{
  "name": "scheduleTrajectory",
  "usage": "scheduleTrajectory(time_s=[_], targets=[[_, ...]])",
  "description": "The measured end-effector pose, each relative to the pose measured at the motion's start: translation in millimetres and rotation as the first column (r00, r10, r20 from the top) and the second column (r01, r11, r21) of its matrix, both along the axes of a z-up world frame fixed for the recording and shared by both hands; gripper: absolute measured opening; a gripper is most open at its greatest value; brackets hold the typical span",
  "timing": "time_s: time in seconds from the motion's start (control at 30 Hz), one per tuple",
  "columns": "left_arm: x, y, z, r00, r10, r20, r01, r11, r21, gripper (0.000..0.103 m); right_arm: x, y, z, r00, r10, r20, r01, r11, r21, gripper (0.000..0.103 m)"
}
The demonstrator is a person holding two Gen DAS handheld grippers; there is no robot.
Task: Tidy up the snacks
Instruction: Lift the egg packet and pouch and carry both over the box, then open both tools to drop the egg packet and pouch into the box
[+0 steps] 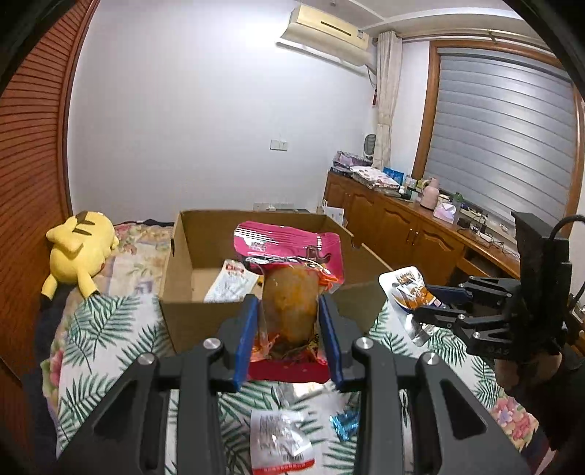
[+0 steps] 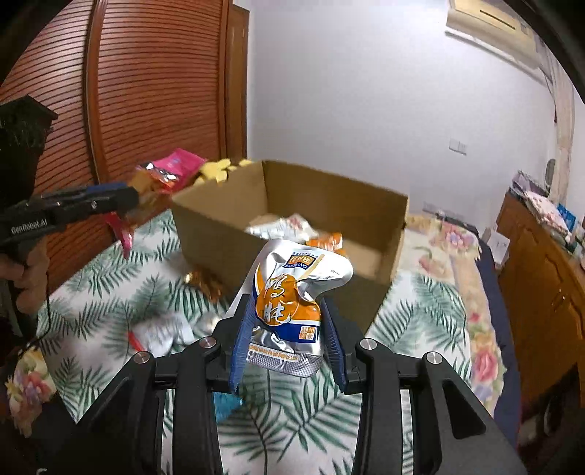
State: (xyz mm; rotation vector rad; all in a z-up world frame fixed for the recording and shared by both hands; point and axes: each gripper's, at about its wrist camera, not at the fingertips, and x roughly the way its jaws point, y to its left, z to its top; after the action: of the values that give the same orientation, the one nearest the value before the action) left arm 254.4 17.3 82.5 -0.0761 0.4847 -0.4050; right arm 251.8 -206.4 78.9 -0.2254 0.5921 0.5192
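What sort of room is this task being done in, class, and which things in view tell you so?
Most likely a bedroom in a home: the work surface looks like a bed with a floral, leaf-print cover, a yellow plush toy lies on it, and an air conditioner hangs on the wall above wooden cabinets.

A yellow plush (image 1: 78, 252) is lying on the leaf-print bedspread (image 1: 109, 329) beside the slatted wardrobe (image 1: 29, 146). An air conditioner (image 1: 325, 31) is hanging above the cluttered wooden sideboard (image 1: 398, 223).
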Motion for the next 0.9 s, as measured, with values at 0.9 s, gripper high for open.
scheduleTrajectory(time_s=[0.9], targets=[[121.9,3.8,-17.5,0.993,0.062,-0.097,-0.058,0.997,0.043,0.032,101.0,25.5,2.4,0.998,-0.053,-0.013,0.054,0.998,0.020,0.037]])
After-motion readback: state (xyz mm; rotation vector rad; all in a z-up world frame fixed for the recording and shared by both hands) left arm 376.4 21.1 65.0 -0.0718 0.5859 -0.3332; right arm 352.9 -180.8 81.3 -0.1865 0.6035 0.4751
